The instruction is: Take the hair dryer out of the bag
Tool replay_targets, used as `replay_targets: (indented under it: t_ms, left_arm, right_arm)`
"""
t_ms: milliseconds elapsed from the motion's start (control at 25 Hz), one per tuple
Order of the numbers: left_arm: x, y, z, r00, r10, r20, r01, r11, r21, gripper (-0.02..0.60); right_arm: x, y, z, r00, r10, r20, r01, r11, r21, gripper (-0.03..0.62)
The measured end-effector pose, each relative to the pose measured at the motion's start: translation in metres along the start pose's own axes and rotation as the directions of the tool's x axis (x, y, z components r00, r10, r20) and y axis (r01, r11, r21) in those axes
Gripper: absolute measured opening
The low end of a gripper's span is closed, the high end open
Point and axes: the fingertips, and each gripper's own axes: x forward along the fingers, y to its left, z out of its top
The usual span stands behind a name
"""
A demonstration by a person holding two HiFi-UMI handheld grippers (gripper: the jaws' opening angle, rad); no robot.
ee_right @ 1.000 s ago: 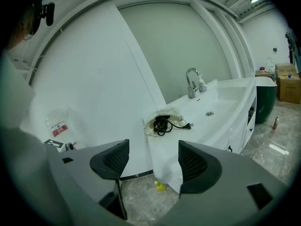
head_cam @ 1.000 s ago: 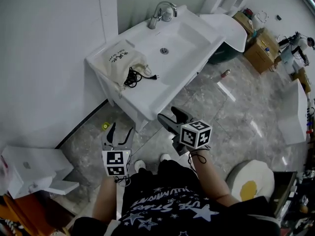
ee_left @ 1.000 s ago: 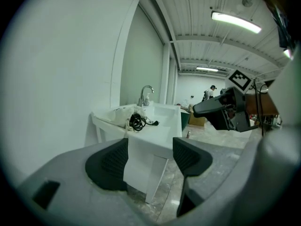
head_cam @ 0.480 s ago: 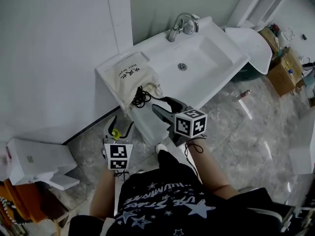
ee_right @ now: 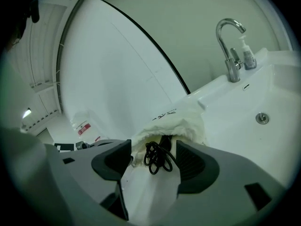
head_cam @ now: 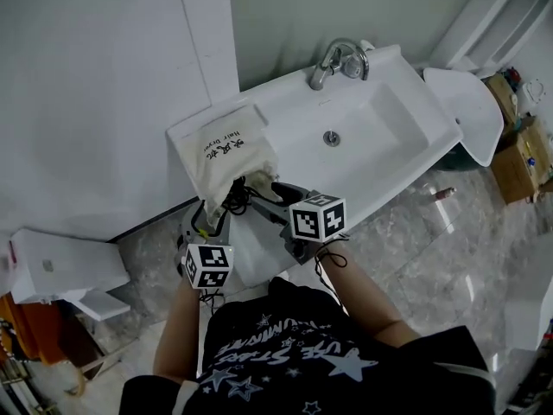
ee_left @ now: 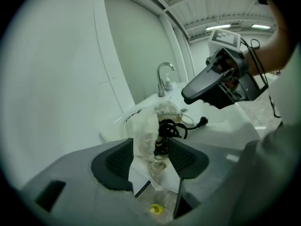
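Where the washbasin (head_cam: 406,137) has its flat left ledge, the following are recorded.

1. Bag (head_cam: 220,150), cream cloth, one. Two lines of black print are carried; the smaller line appears to read "Hair Dryer", the larger is not legible. It is laid flat, mouth towards the washbasin's front edge.
2. Hair dryer, one: its body is hidden inside the bag. One black cord (ee_right: 157,157) is seen coiled at the bag's mouth, and one plug (ee_left: 203,121) is laid on the washbasin beside it.
3. Tap (head_cam: 339,57), chrome, one, at the washbasin's back rim; one pump bottle (ee_right: 247,55) just beside it, label unread. One drain (head_cam: 331,137) in the bowl.
4. Left hand-held gripper (ee_left: 151,154), one, at the washbasin's front left corner: jaws apart and just lately closing, the bag's mouth fabric between them, not visibly pressed.
5. Right hand-held gripper (ee_right: 153,160), one, at the same corner: jaws apart and just lately closing, the coiled cord between them, unpinched.
6. Marker cubes, two, one per hand-held gripper.
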Motion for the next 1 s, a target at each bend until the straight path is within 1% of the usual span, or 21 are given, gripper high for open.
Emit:
replay_targets:
  t_ms: [40,160,280,360,480,560,640,720,760,880,920,1000]
  left_arm:
    - [0.005,0.002,-0.001,1.0,0.018,-0.019,-0.018,1.0,0.007,0.237]
    - [0.016,0.009,-0.004,0.996,0.068,-0.065,-0.067,0.998,0.014,0.153]
    - [0.019,0.014,0.002,0.994,0.083,-0.066,-0.085,0.996,-0.027,0.072]
    - [0.018,0.014,0.007,0.996,0.077,-0.054,-0.081,0.993,-0.084,0.063]
    - [0.016,0.016,0.012,0.996,0.078,-0.045,-0.085,0.979,-0.185,0.052]
    - [0.014,0.019,0.018,0.996,0.079,-0.036,-0.085,0.966,-0.246,0.049]
    - [0.012,0.02,0.023,0.997,0.071,-0.021,-0.074,0.947,-0.314,0.049]
    - [0.012,0.021,0.025,0.998,0.062,-0.012,-0.062,0.928,-0.367,0.049]
    - [0.012,0.023,0.025,0.998,0.061,-0.013,-0.061,0.925,-0.375,0.049]
    - [0.013,0.027,0.022,0.997,0.074,-0.018,-0.075,0.93,-0.36,0.049]
    - [0.013,0.028,0.022,0.997,0.075,-0.02,-0.077,0.933,-0.352,0.049]
    - [0.014,0.028,0.022,0.997,0.074,-0.023,-0.078,0.937,-0.341,0.049]
  right_arm:
    - [0.004,-0.002,-0.001,1.0,0.015,-0.02,-0.014,1.0,0.012,0.282]
    - [0.016,-0.009,-0.006,0.995,0.048,-0.089,-0.044,0.998,0.044,0.275]
    - [0.029,-0.016,-0.01,0.985,0.073,-0.158,-0.061,0.995,0.081,0.26]
    - [0.038,-0.021,-0.01,0.977,0.081,-0.199,-0.065,0.994,0.089,0.246]
    - [0.052,-0.029,-0.009,0.965,0.078,-0.252,-0.056,0.994,0.095,0.231]
    - [0.062,-0.032,-0.013,0.95,0.092,-0.297,-0.057,0.991,0.123,0.227]
    - [0.071,-0.034,-0.018,0.935,0.106,-0.338,-0.059,0.987,0.146,0.228]
    - [0.08,-0.035,-0.019,0.926,0.12,-0.359,-0.067,0.985,0.158,0.234]
    - [0.083,-0.034,-0.018,0.923,0.131,-0.362,-0.076,0.984,0.164,0.236]
    - [0.093,-0.031,-0.01,0.925,0.159,-0.345,-0.095,0.976,0.194,0.239]
    - [0.096,-0.031,-0.007,0.927,0.161,-0.34,-0.094,0.975,0.203,0.238]
    - [0.104,-0.035,-0.003,0.929,0.137,-0.345,-0.073,0.978,0.193,0.239]
